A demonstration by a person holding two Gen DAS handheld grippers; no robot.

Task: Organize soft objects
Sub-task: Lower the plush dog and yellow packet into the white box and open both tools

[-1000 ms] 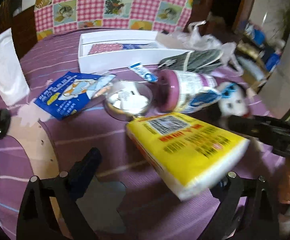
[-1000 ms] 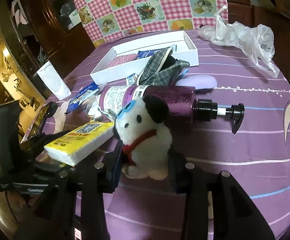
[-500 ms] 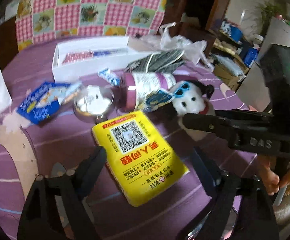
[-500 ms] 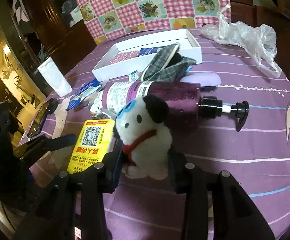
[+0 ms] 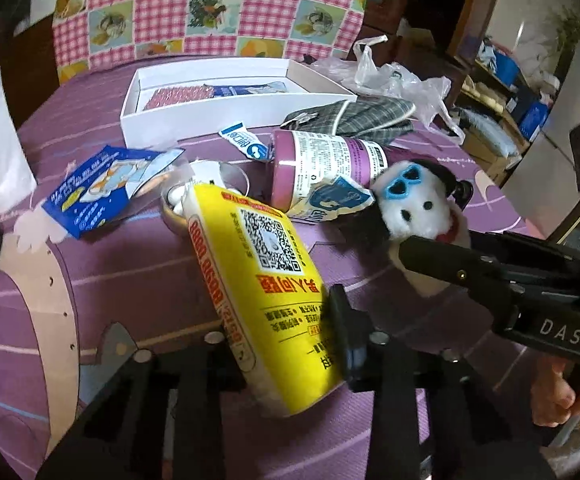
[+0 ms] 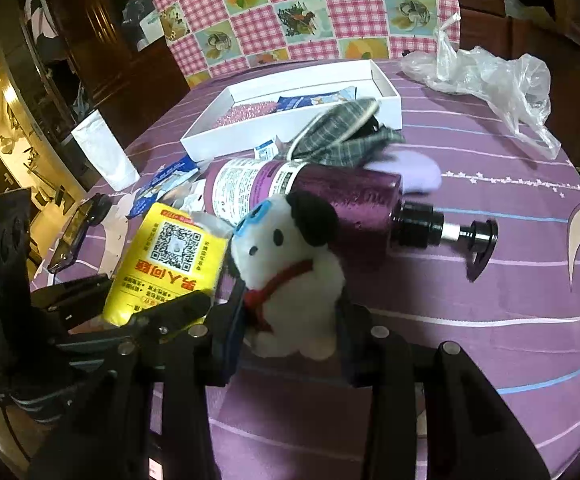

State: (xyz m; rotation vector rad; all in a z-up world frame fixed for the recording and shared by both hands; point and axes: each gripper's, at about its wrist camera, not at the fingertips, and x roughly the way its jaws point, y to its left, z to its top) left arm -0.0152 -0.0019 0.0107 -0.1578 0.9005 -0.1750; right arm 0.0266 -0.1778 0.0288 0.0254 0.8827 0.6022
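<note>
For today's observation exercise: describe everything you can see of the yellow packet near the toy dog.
The yellow packet is a soft plastic-wrapped pack, white at its sides, printed with a black QR code and red characters. The left tongs, which have just been closing, pinch its near end, pads pressing both sides. It tilts, its far end over the small clear bowl. It lies beside the plush dog, on the purple tablecloth side; contact between them is unclear.

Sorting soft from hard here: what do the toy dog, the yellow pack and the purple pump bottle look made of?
Toy dog: fuzzy white plush, matte nap, so soft. Yellow pack: glossy printed plastic film over something white, likely tissues, with rounded edges. Purple pump bottle: shiny rigid plastic, probably, with highlights and a paper-like label.
</note>
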